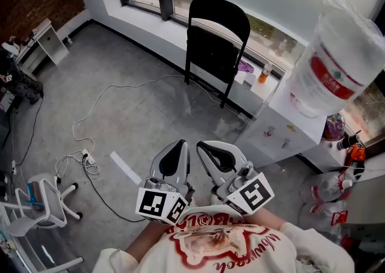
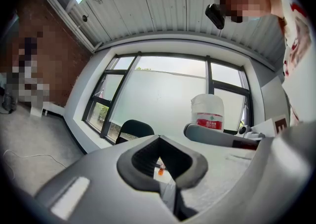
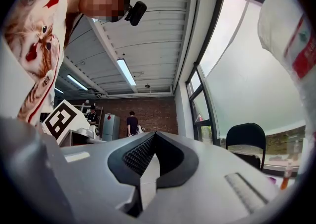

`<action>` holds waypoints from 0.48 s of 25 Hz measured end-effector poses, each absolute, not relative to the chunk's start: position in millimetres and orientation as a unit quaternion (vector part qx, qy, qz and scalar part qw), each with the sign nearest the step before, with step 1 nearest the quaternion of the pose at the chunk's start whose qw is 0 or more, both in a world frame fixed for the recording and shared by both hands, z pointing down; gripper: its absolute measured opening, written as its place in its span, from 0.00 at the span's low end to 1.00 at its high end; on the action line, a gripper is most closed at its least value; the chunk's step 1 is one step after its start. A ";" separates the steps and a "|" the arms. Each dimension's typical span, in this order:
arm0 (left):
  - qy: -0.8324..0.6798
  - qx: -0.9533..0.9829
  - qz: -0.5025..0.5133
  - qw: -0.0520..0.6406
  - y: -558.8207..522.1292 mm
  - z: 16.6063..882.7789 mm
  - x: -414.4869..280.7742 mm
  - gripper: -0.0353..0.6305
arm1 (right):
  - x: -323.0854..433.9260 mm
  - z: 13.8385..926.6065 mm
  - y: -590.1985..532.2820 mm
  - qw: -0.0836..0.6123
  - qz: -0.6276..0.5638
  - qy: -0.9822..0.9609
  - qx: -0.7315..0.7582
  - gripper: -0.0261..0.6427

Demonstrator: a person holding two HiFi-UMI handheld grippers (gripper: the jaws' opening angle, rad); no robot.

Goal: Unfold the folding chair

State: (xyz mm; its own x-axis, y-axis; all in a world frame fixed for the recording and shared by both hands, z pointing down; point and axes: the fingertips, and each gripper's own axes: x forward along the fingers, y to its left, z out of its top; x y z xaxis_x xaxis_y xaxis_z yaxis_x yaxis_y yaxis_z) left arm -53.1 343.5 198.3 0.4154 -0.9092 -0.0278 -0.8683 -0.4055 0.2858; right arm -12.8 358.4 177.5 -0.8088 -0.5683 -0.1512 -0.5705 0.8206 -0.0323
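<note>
Left gripper (image 1: 178, 148), right gripper (image 1: 203, 147) hovering side by side, fingers (image 3: 140, 156) pressing together, holding nothing. Chair (image 1: 216, 43) standing folded on floor (image 1: 138, 115), leaning against window ledge (image 1: 171, 28), well apart from both.

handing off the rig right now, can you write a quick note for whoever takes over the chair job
Left gripper: shut, empty, held near the chest.
Right gripper: shut, empty, beside the left one.
Folding chair: folded, standing against the window ledge ahead, across the floor. Neither gripper touches it.
Done: nothing yet.
Left: reach the chair, grip it, and open the seat out.
</note>
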 end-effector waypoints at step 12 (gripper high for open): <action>-0.518 0.841 -0.086 0.129 341.4 211.9 -95.2 0.05 | -44.5 186.6 355.6 0.083 0.005 0.937 -0.340 0.08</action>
State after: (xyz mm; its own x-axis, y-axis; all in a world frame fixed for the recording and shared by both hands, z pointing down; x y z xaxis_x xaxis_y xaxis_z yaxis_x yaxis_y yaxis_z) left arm -95.2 341.4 211.9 0.4485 -0.8937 -0.0100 -0.8494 -0.4297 0.3064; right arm -44.5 355.6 186.6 -0.7545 -0.6366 -0.1596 -0.6384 0.7683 -0.0469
